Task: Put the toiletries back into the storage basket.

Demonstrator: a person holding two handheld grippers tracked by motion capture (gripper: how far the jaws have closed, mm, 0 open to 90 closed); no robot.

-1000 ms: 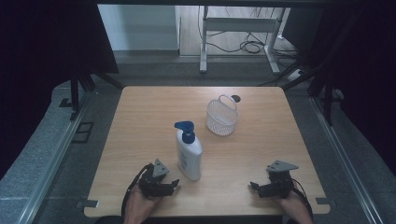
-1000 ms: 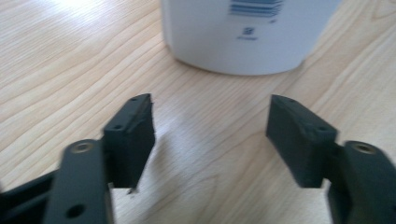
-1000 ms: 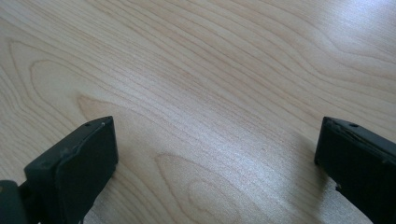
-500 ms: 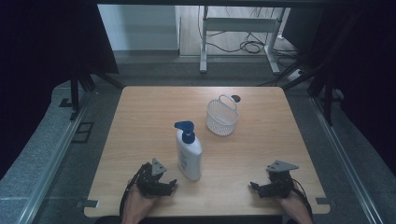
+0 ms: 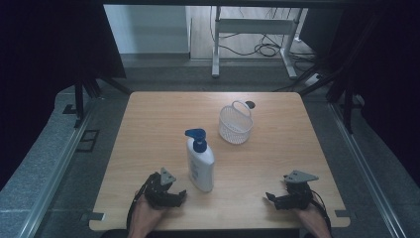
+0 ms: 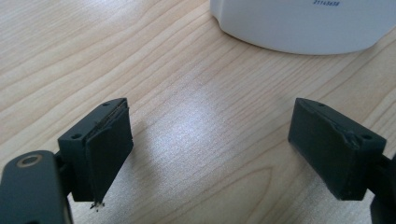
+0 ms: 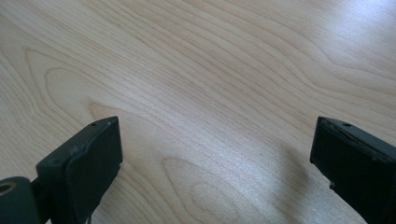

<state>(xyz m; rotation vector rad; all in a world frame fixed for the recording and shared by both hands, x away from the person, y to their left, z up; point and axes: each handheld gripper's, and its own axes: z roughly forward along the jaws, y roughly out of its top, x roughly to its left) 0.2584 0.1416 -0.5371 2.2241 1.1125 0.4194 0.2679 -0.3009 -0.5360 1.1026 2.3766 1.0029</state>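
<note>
Beside bottle [image 5: 200, 161] base: left hand-held gripper [image 5: 181, 195] jaws wide, empty; centre on body, close squarely. Right hand-held gripper [image 5: 270, 197] wide, empty.

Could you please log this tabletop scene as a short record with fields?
surface: wooden table
pump bottle: white with blue pump, upright, near the front edge
basket: white mesh, behind and right of the bottle
left hand-held gripper: open, empty, just left of the bottle's base
right hand-held gripper: open, empty, on bare wood
</note>
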